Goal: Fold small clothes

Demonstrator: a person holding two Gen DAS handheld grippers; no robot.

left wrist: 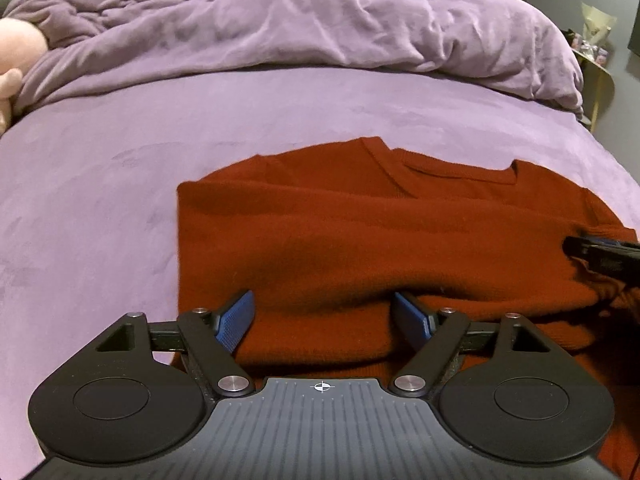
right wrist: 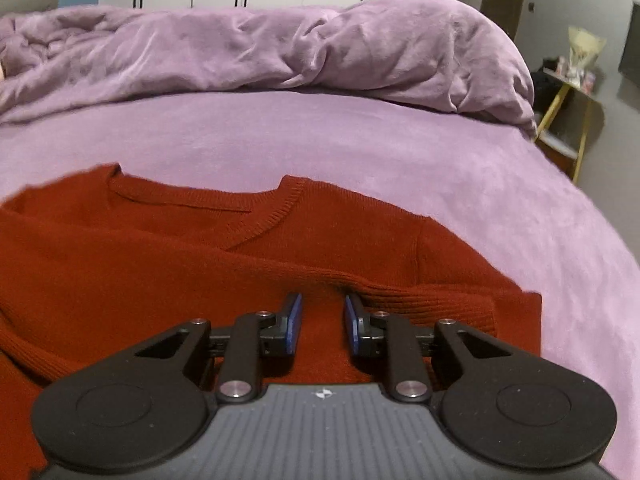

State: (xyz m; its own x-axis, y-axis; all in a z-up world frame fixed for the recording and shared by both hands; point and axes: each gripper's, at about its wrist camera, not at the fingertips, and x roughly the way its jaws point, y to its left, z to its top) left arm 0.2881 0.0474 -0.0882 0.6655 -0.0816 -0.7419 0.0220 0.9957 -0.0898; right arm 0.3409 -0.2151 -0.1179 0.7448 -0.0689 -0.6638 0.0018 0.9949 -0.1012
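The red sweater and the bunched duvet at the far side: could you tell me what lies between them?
Only bare purple sheet lies between the red sweater and the duvet; both wrist views show it.

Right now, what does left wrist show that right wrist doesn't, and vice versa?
Only left wrist: the other tongs, the right tongs, poking in at the right edge over the sweater, a pink plush shape at the far left, and the sweater's straight left edge.

Only right wrist: the ribbed cuff lying across the sweater just ahead of the tongs, and the sweater's right edge against the sheet.

Both: the rust-red sweater flat on the purple bed, V-neck away from the camera, rumpled purple duvet behind, side table at right. The left tongs are open.
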